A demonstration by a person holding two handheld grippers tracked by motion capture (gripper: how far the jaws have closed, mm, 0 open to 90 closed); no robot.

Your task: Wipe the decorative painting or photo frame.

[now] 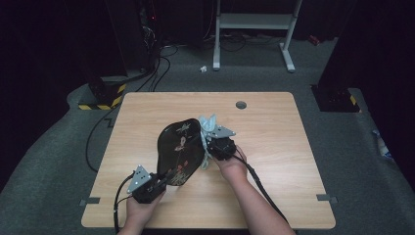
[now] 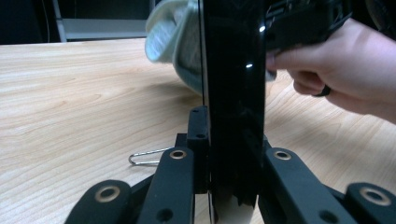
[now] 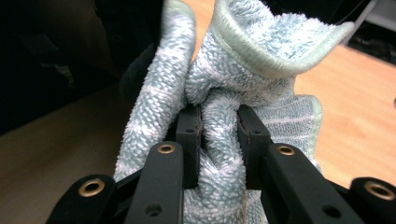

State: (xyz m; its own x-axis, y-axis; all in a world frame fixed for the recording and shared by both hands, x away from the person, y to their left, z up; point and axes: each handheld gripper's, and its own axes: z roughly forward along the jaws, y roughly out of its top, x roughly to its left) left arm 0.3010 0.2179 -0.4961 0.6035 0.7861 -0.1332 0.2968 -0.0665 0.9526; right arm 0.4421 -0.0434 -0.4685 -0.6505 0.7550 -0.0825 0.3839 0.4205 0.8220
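Observation:
A glossy black oval tray [image 1: 180, 149] with a floral pattern stands tilted on its edge over the middle of the wooden table [image 1: 274, 186]. My left gripper [image 1: 159, 182] is shut on the tray's near rim; in the left gripper view the tray [image 2: 233, 84] rises edge-on between the jaws. My right gripper [image 1: 211, 146] is shut on a light blue terry cloth [image 1: 208, 128], bunched against the tray's right side. In the right gripper view the cloth [image 3: 243, 70] bulges between and above the jaws, with the dark tray [image 3: 56, 65] at the left.
A bent wire clip [image 2: 147, 156] lies on the table left of my left gripper. A round cable hole [image 1: 241, 105] sits near the table's far edge. Beyond the table are a white desk frame [image 1: 254, 29], dark cabinets and floor cables.

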